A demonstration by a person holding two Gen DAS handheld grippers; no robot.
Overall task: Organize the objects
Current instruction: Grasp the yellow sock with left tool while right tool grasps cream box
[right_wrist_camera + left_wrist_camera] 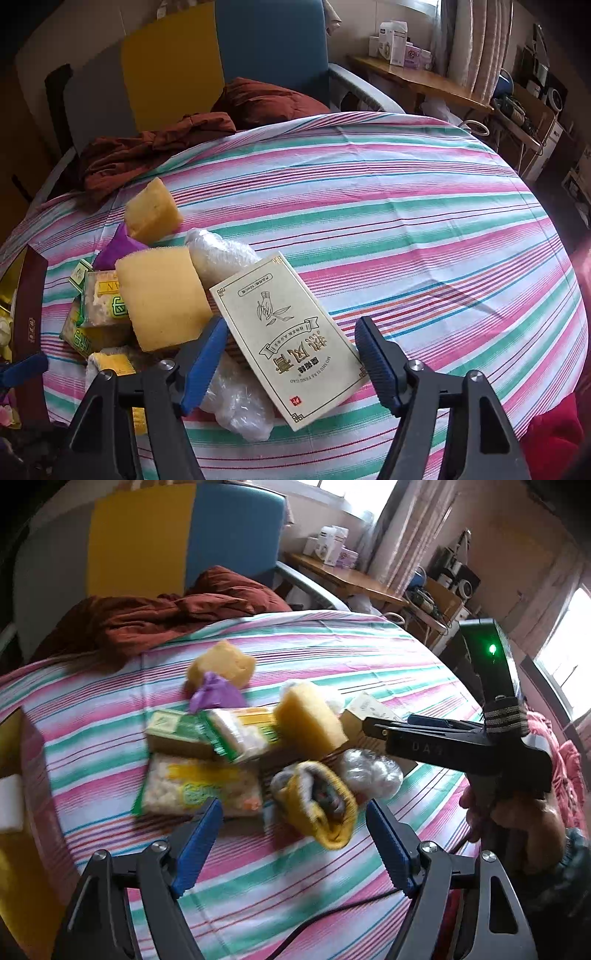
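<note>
A pile of small items lies on the striped sheet [332, 653]: two yellow sponges [310, 720] [162, 295], a purple bag [216, 694], green-and-white snack packets [199, 790], clear plastic bundles [369, 775] and a rolled yellow cloth [325, 812]. My left gripper [293, 845] hangs open just above the yellow roll, touching nothing. My right gripper [291, 365] is open, with a cream printed box [288, 343] tilted on the pile between its pads; a strip of sheet shows beside the right pad. In the left wrist view a hand [517, 823] holds the right gripper [373, 727] at the box [364, 707].
A rust-brown blanket [155, 147] is bunched at the head of the bed before a blue-and-yellow headboard [184, 535]. A dark red box [31, 295] stands open at the left edge. A wooden shelf [424, 79] with cartons runs along the window. Red bedding [554, 435] lies at right.
</note>
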